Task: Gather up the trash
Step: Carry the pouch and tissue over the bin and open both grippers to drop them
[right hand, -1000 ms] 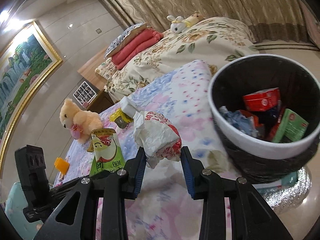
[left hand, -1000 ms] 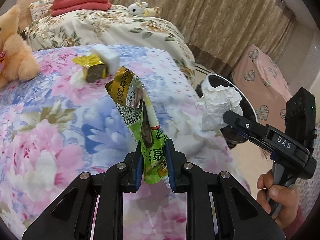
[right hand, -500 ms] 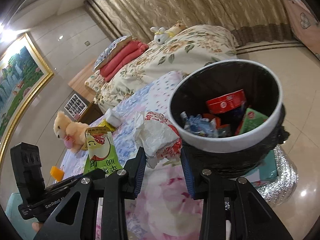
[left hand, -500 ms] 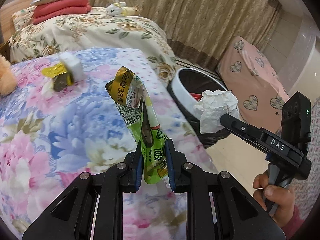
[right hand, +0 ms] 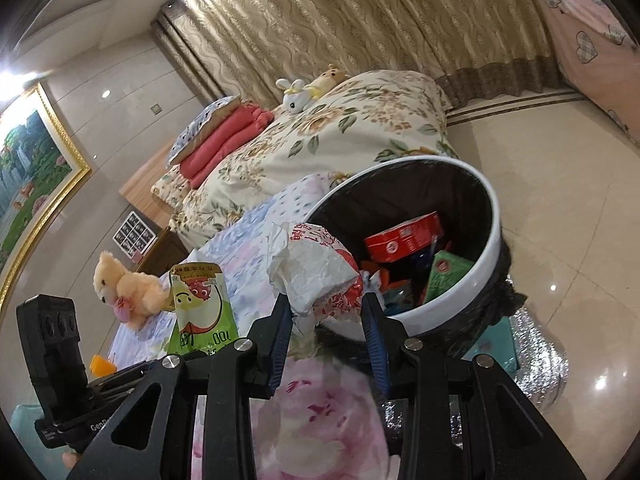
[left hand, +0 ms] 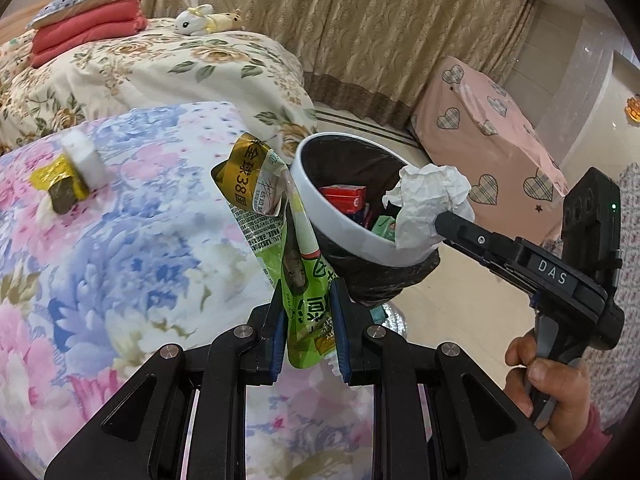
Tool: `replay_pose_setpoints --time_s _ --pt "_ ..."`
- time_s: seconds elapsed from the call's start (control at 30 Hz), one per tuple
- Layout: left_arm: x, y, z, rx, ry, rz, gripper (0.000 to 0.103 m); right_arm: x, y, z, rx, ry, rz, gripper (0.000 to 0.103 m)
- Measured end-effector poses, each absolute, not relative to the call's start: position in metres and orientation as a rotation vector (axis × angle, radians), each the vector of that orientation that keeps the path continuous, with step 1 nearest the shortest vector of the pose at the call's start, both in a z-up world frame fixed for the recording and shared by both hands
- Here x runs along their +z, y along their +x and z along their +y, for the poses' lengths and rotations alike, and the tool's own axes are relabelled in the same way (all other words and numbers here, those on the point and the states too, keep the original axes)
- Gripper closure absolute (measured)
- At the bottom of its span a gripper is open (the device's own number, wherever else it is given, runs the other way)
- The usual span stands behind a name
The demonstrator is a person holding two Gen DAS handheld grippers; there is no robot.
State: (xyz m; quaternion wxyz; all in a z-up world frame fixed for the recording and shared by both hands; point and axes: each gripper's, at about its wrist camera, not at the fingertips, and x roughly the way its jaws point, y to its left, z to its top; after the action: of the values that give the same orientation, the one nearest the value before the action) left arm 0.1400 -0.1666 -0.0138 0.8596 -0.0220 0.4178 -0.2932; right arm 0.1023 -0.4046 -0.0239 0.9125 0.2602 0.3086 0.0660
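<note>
My left gripper [left hand: 308,322] is shut on a green and gold snack pouch [left hand: 276,232] and holds it upright over the bed's edge, beside the white bin [left hand: 352,232]. My right gripper [right hand: 326,316] is shut on a crumpled white and red paper wrapper [right hand: 316,268] and holds it at the near rim of the bin [right hand: 472,276]. In the left wrist view the wrapper [left hand: 428,204] sits over the bin's right rim. The bin has a black liner and holds red and green packets.
The floral bedcover [left hand: 120,248] carries a gold wrapper [left hand: 60,180] and a white block [left hand: 82,152]. A teddy bear [right hand: 124,284] sits farther back. A second bed [left hand: 160,64] and a pink covered box [left hand: 492,128] stand behind. A silver sheet [right hand: 540,364] lies under the bin.
Both grippers have moved toward the bin with their trash still held. The paper wrapper has gone from beside the bin to over its rim.
</note>
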Motion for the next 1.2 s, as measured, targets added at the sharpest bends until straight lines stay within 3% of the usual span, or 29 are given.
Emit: replay_pose_setpoints --time_s 1.2 --pt "-0.011 0.189 -0.249 -0.729 -0.062 0.925 0.084 -0.027 0.145 -0.456 0.038 0.507 0.684 0.068"
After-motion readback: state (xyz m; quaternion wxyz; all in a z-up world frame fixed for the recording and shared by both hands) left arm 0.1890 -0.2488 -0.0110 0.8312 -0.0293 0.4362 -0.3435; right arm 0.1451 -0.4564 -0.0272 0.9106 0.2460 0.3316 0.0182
